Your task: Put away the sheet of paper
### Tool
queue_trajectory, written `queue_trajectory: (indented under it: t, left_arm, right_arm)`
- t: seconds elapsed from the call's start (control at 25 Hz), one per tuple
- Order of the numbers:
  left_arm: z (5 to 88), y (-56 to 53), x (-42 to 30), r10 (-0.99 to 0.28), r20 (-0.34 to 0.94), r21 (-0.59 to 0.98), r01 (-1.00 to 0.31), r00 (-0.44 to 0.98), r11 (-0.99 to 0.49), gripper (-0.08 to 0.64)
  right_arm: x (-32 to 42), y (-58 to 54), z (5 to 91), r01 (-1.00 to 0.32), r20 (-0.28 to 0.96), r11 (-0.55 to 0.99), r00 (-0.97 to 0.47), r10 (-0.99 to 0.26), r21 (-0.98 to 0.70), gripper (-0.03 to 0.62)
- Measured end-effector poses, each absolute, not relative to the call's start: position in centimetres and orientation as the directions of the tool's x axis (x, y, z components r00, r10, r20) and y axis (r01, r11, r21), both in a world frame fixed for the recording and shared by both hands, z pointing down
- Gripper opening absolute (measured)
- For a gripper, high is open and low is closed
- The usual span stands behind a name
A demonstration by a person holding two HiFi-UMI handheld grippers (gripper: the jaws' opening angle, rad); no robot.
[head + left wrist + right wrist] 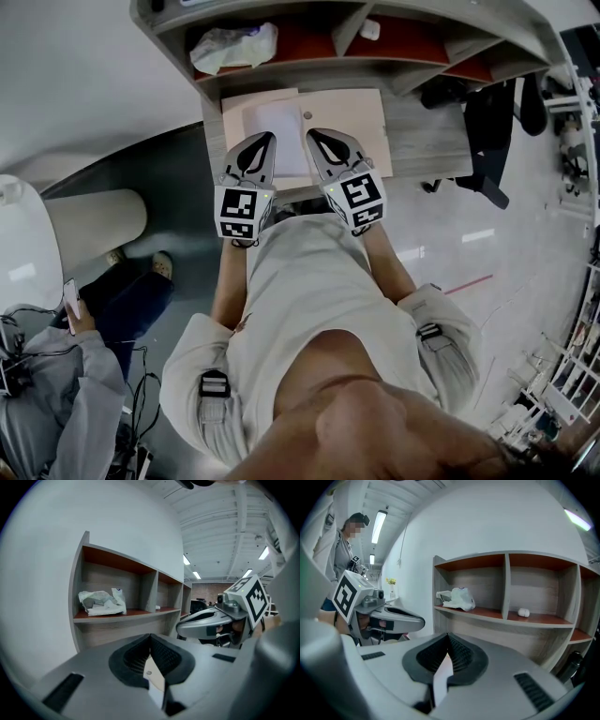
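A white sheet of paper [281, 120] lies on a tan folder [352, 112] on the grey desk [427, 141], below the shelf unit. Both grippers reach over the sheet's near part, side by side. My left gripper [267, 139] is shut, and in the left gripper view a pale sheet edge [157, 679] is pinched between its ribbed pads. My right gripper [311, 134] is shut too, with a white paper edge [443, 677] clamped in its jaws. Each gripper view shows the other gripper alongside at about the same height.
The shelf unit [319, 70] has red-brown compartments: a crumpled white plastic bag [234, 45] in the left one, a small white object [368, 30] in the middle one. A black chair [487, 141] stands right of the desk. A person with a phone [70, 298] sits at lower left.
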State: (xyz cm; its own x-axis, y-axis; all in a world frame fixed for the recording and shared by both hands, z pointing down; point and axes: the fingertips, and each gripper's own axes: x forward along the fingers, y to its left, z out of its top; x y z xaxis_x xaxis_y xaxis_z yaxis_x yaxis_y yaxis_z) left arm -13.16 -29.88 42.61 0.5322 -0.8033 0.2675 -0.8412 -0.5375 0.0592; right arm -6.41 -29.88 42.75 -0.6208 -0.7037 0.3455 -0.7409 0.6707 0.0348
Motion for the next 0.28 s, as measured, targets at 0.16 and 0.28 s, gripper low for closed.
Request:
queue_trajectory:
  t: [0.16,0.28]
  left_arm:
    - [42.78,-30.08,-13.18,-0.801,0.27,0.057,-0.839,0.535,-0.541,0.021]
    - [43.02,-30.2,-13.2,-0.801,0.27,0.057,-0.839,0.535,-0.542,0.021]
  right_arm:
    - [-6.47,-29.99,43.03,-0.74,0.35,0.672,-0.621,-0.701,0.034,0.021]
    - [-6.49,-30.04,43.3,-0.739,0.353,0.673,-0.622,-0.699,0.031,0.02]
